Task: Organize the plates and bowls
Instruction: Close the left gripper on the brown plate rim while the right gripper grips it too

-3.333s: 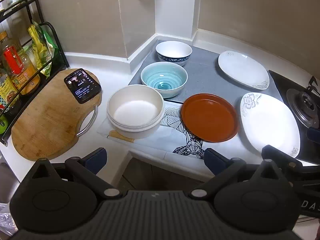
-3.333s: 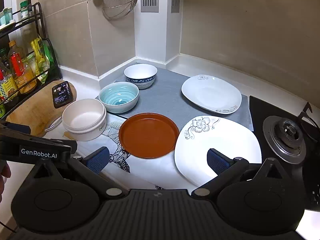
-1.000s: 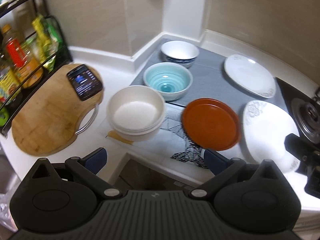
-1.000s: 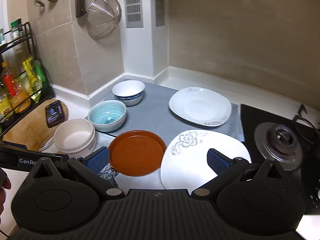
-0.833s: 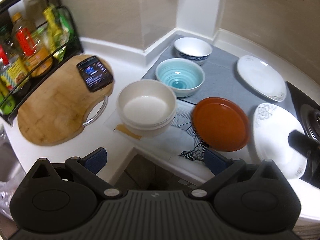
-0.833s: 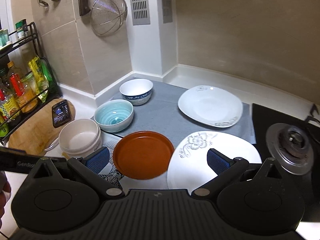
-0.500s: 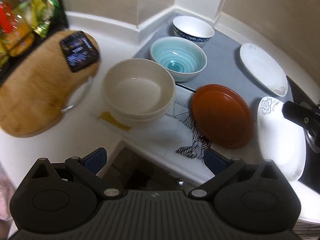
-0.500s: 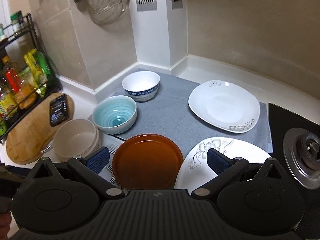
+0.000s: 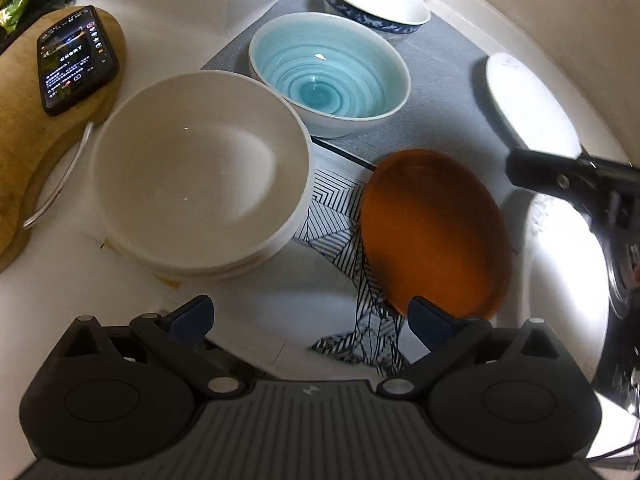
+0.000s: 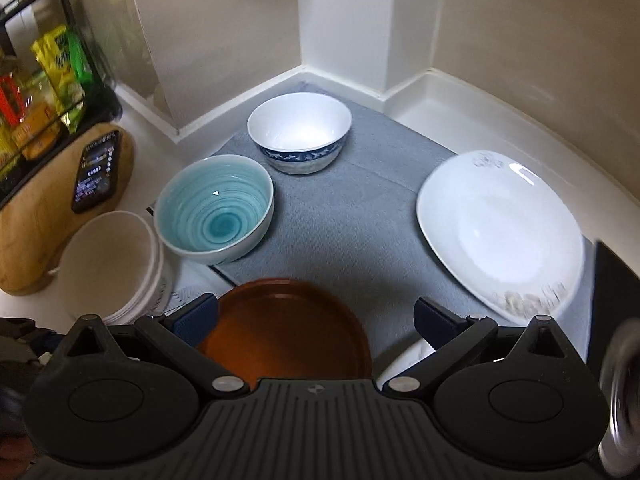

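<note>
Sitting at far left: a wooden cutting board (image 9: 24, 152) with a lit phone (image 9: 76, 58) lying on its upper end; a rack of packets and bottles (image 10: 44, 92) stands behind it in the right wrist view.
Cream bowls: a nested stack (image 9: 200, 172) just right of the board, resting on the white counter (image 9: 256, 292) — its rim overlaps the teal bowl's near edge in the left wrist view.
Teal bowl: a blue-swirled bowl (image 9: 330, 74) upright on the front corner of the grey mat (image 10: 360, 216), just beside the cream stack.
Blue-rimmed bowl: a white bowl with a blue patterned band (image 10: 300, 136), behind the teal one, near the wall corner, also on the mat.
Patterned cloth: a black-lined white cloth (image 9: 344, 240) lies between the cream stack and the brown plate, running under the plate's left edge.
Brown plate: a round brown plate (image 9: 436, 232) flat in front of the mat, right of the cloth.
Left gripper: the left gripper (image 9: 310, 318) hovers over the counter's front edge, fingers spread wide with nothing between them; its right fingertip overlaps the brown plate's near rim in the view.
Right gripper: the right gripper (image 10: 316, 318) is also spread and empty, low over the brown plate — from the left wrist view its black body juts in from the right.
White plates: one flowered plate (image 10: 500, 232) on the mat's right end, another (image 9: 568, 280) nearer, right of the brown plate, overexposed.
Stove: a burner (image 10: 624, 380) at the far right edge, blurred.
</note>
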`<action>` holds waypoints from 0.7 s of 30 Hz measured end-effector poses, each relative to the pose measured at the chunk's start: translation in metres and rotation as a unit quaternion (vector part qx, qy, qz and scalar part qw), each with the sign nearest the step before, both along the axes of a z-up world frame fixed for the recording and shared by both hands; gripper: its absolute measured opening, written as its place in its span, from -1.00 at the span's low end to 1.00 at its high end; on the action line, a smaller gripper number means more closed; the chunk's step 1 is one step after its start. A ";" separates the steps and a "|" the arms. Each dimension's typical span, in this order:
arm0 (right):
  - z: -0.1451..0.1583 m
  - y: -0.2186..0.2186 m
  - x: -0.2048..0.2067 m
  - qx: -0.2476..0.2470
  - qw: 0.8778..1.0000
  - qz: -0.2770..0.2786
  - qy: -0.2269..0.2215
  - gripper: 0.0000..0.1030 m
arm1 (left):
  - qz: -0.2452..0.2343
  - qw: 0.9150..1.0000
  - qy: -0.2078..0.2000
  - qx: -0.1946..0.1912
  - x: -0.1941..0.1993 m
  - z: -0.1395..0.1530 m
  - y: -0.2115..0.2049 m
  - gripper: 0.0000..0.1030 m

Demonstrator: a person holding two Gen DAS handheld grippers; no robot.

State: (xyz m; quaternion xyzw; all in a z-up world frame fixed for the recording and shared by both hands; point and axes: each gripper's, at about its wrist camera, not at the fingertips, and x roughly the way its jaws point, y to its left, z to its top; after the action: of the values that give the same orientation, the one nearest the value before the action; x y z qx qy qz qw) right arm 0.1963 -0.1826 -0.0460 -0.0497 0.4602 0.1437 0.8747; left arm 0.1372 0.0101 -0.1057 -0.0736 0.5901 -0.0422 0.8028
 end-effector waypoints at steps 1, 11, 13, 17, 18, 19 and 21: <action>-0.004 0.000 0.008 0.002 1.000 0.010 0.006 1.00 | 0.006 1.000 0.002 0.001 0.003 -0.002 -0.003 1.00; -0.044 0.002 0.063 0.012 0.992 0.080 0.101 1.00 | 0.045 0.998 0.029 0.020 0.018 -0.015 -0.025 1.00; -0.049 0.002 0.067 0.013 0.990 0.086 0.110 1.00 | 0.043 0.998 0.031 0.024 0.022 -0.017 -0.031 1.00; -0.060 0.002 0.072 0.008 0.987 0.096 0.126 1.00 | 0.046 0.998 0.033 0.030 0.024 -0.019 -0.037 1.00; -0.063 0.002 0.073 0.006 0.987 0.098 0.131 1.00 | 0.048 0.998 0.034 0.032 0.025 -0.020 -0.039 1.00; -0.065 0.003 0.074 0.004 0.986 0.100 0.135 1.00 | 0.049 0.998 0.035 0.033 0.026 -0.020 -0.040 1.00; -0.070 0.003 0.074 -0.002 0.985 0.103 0.140 1.00 | 0.047 0.998 0.036 0.036 0.028 -0.020 -0.044 1.00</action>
State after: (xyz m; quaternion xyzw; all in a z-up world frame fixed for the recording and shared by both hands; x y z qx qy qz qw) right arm 0.2708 -0.1796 -0.1160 -0.0777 0.5707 0.2381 0.7820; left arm 0.1653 -0.0338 -0.1257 -0.0737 0.6158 0.0199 0.7842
